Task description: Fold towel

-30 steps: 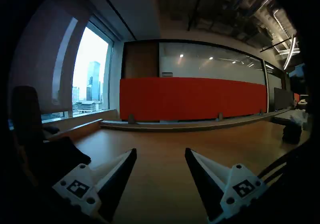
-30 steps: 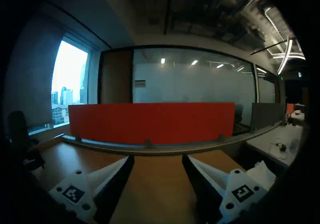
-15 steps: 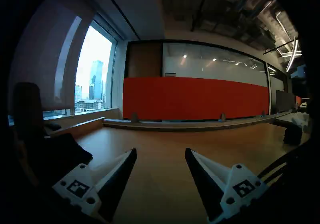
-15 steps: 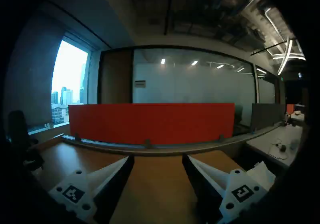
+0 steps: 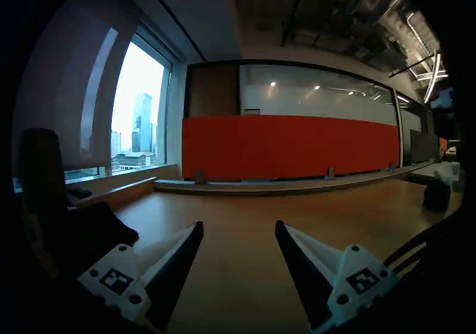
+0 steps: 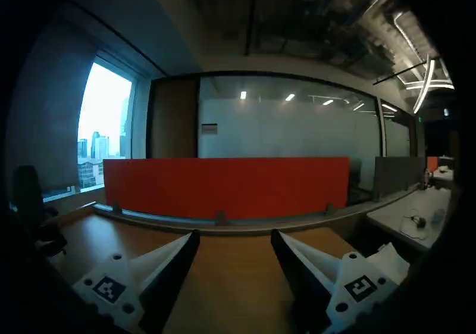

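Note:
My left gripper stands open low over a wooden tabletop, with nothing between its white fingers. A dark, soft-looking heap lies on the table just left of its left finger; I cannot tell whether it is a towel. My right gripper is open too, held over the same kind of wooden top with bare wood between its fingers. A white crumpled thing peeks out behind its right finger.
A red divider panel runs along the table's far edge. A dark chair stands at the left by the window. A small dark object sits at the far right of the table. A neighbouring white desk carries cables.
Both views have shifted only slightly; the red divider sits a little lower in the right gripper view. Both grippers stay open and hold nothing.

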The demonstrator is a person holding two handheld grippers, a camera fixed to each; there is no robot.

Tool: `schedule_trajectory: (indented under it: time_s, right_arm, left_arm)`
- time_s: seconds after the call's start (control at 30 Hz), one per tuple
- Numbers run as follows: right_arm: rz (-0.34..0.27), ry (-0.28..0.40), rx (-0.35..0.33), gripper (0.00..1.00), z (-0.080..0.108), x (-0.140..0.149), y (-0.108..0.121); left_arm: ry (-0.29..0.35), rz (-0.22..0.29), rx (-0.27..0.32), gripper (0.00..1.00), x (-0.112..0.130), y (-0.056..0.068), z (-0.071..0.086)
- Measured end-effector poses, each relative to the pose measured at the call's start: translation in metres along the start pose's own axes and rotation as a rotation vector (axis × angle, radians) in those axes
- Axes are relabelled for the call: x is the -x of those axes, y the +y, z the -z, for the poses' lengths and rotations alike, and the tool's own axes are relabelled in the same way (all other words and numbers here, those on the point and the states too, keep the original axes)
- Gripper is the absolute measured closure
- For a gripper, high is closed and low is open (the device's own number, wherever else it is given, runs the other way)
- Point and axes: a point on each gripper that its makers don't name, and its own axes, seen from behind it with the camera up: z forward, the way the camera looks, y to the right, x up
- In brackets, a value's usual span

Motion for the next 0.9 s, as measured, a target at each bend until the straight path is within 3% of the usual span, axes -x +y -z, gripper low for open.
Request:
schedule_trajectory:
  time_s: [0.13,0.57,0.9]
  right_arm:
    - [0.009,0.01,-0.007,0.08,-0.001,-0.003,-0.001]
    - [0.035,0.054,-0.013,0.07,-0.003,-0.002,0.0]
    - [-0.012,0.07,0.009,0.08,-0.002,0.022,0.008]
  left_arm:
    - [0.0,-0.001,0.0,0.04,0.0,0.0,0.0]
    - [0.001,-0.001,0.0,0.04,0.002,0.0,0.0]
    - [0.001,-0.001,0.0,0.04,0.002,0.001,0.0]
